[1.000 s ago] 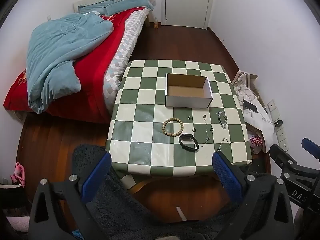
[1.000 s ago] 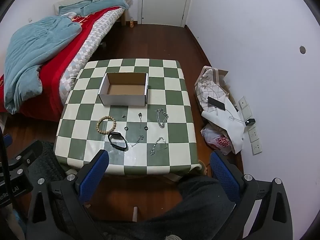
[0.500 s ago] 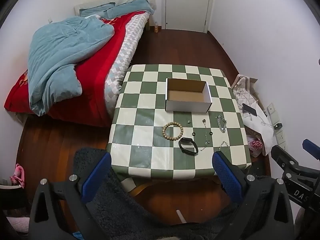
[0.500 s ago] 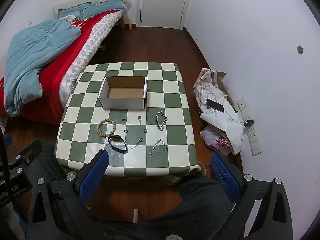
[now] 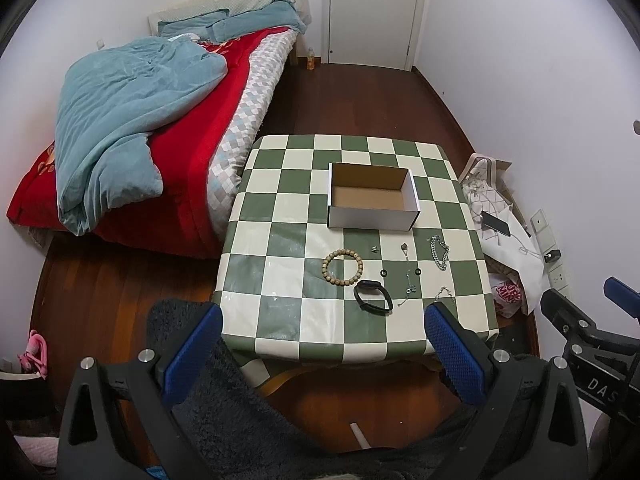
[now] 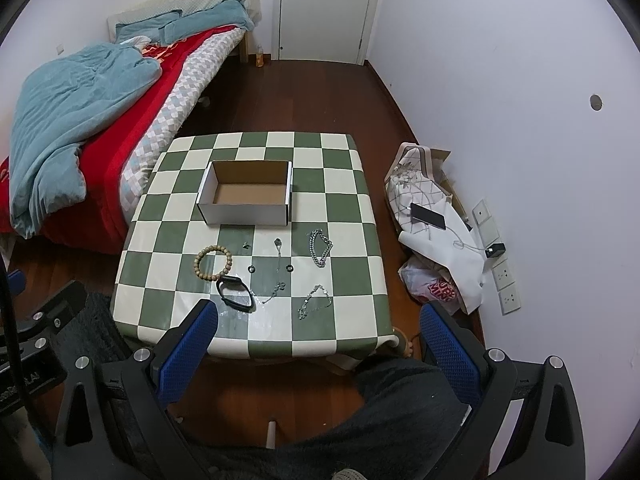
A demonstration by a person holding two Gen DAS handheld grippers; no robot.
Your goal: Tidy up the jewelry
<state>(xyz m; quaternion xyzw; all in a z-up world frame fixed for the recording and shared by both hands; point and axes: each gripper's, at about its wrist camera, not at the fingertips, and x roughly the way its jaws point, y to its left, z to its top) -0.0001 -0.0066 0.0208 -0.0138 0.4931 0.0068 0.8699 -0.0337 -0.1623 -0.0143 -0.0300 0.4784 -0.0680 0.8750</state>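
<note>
An open, empty white cardboard box (image 5: pixel 372 196) (image 6: pixel 246 194) stands mid-table on the green-and-white checkered cloth (image 5: pixel 280 240) (image 6: pixel 344 216). In front of it lie a wooden bead bracelet (image 5: pixel 342 267) (image 6: pixel 213 261), a black band (image 5: pixel 373 296) (image 6: pixel 235 295), a thick silver chain (image 5: pixel 439 253) (image 6: pixel 320 248), a thin chain (image 5: pixel 407 276) (image 6: pixel 277 276), another thin chain (image 6: pixel 314 301), two small black rings (image 5: pixel 385 272) (image 6: pixel 289 268) and a tiny earring (image 5: pixel 374 248). My left gripper (image 5: pixel 324 336) and right gripper (image 6: pixel 318 332) are both open and empty, held high above the table's near edge.
A bed with a red cover and blue duvet (image 5: pixel 132 120) stands left of the table. White bags with a phone (image 6: pixel 428 216) lie on the floor at the right by the wall sockets. A dark fuzzy garment (image 5: pixel 240 408) fills the bottom foreground. A white door (image 5: pixel 372 12) is at the back.
Both grippers have risen and pulled back, so the table looks smaller and lower in both views. Nothing on the table has moved.
</note>
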